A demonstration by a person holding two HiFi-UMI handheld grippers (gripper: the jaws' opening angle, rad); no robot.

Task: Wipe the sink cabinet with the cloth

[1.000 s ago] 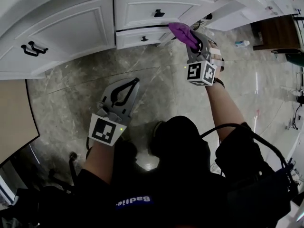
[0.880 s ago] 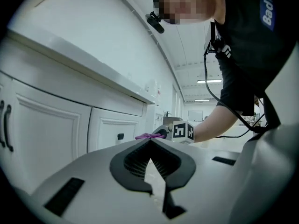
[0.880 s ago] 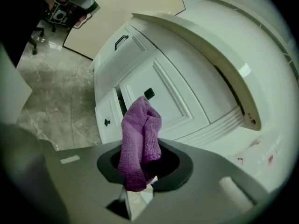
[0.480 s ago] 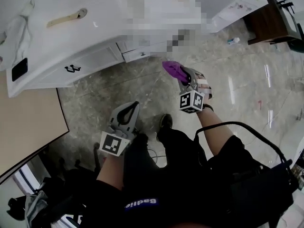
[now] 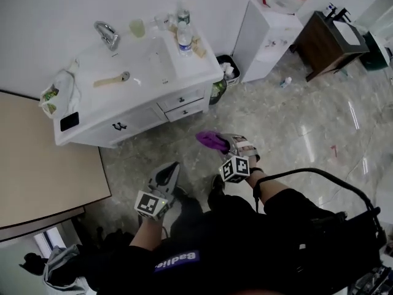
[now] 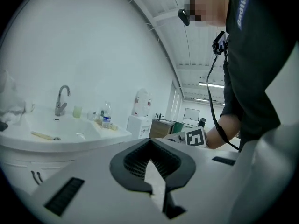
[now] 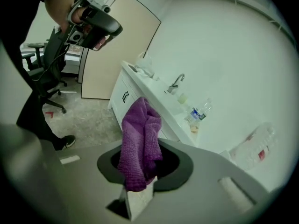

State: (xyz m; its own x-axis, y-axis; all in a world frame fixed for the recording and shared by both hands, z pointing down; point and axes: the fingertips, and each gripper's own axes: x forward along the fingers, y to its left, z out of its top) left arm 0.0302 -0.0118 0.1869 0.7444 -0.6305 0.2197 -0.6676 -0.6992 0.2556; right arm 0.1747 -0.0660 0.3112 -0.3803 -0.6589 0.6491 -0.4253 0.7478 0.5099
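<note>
The white sink cabinet (image 5: 142, 112) stands against the wall, with drawers at its right end; it also shows in the left gripper view (image 6: 70, 136) and the right gripper view (image 7: 125, 93). My right gripper (image 5: 222, 144) is shut on a purple cloth (image 5: 211, 141), held in the air over the floor, well apart from the cabinet. The cloth (image 7: 140, 141) hangs bunched over the right gripper (image 7: 148, 148). My left gripper (image 5: 172, 167) hovers lower left of it, shut with nothing in it (image 6: 150, 143).
On the counter lie a faucet (image 5: 107, 34), water bottles (image 5: 185, 39), a brush (image 5: 110, 78), a bag (image 5: 59, 93) and a phone (image 5: 69, 121). A bin (image 5: 223, 71), a white dispenser stand (image 5: 268, 34) and a brown table (image 5: 324, 43) stand to the right. A beige partition (image 5: 43, 165) is at the left.
Both grippers have drawn back from the cabinet's drawer fronts. The cloth, which was at the drawers, is now held over the floor. The whole counter top has come into view.
</note>
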